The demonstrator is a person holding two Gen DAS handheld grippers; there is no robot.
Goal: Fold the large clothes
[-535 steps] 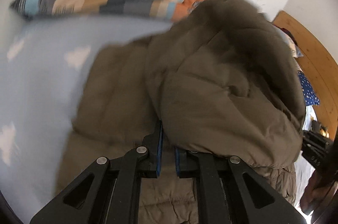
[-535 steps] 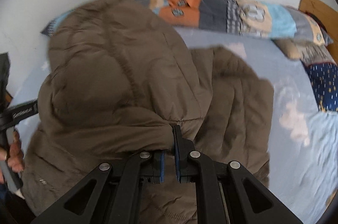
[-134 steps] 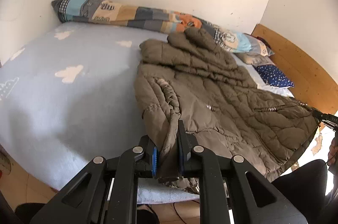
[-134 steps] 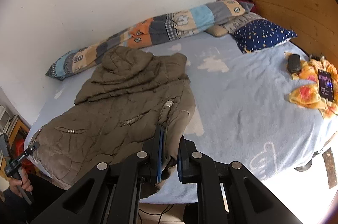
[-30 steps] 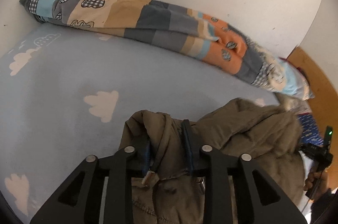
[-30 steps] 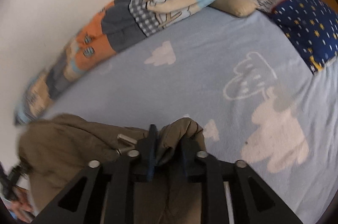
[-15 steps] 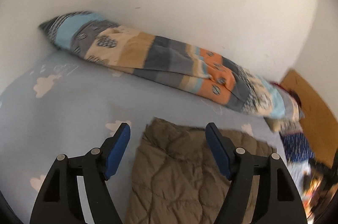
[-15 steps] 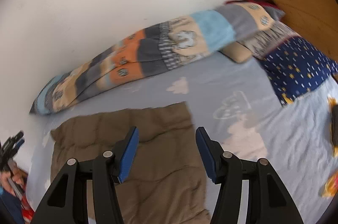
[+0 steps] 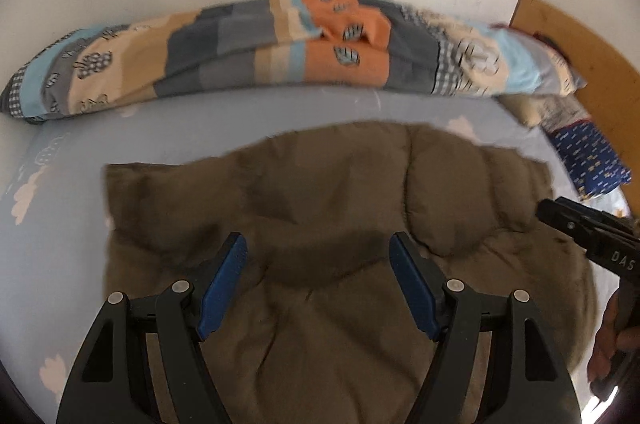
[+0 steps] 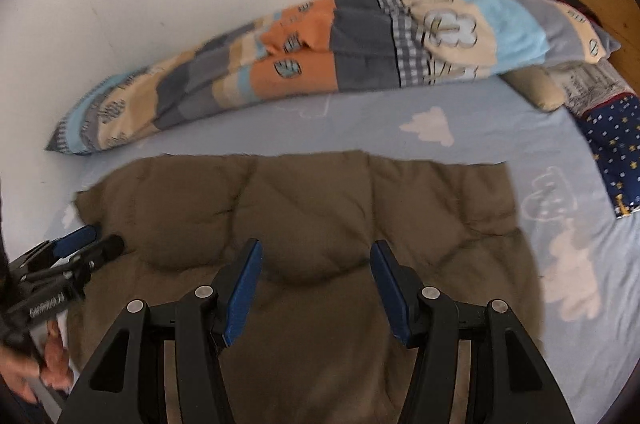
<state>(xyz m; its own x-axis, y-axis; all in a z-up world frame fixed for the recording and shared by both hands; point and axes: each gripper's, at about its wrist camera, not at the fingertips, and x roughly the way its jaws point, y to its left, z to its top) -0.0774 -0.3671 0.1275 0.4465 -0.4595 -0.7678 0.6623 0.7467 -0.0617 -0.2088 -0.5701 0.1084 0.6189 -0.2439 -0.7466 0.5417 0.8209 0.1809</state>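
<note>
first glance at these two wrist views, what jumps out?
The brown quilted jacket fills the middle of both views, lying folded flat on the light blue cloud-print sheet. Behind it, along the white wall, runs a long patchwork bolster in orange, grey and blue. Both the left gripper and the right gripper are over the jacket with jaws wide apart, holding nothing.

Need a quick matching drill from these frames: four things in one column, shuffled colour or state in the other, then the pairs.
Things:
1. jacket
2. sheet
3. left gripper
4. pillow

Descriptions:
A. light blue with pale clouds
B. open, holding nothing
C. navy with small stars
D. olive-brown, quilted, lying folded

Pairs: 1-D, 2-A, 3-B, 4-C
</note>
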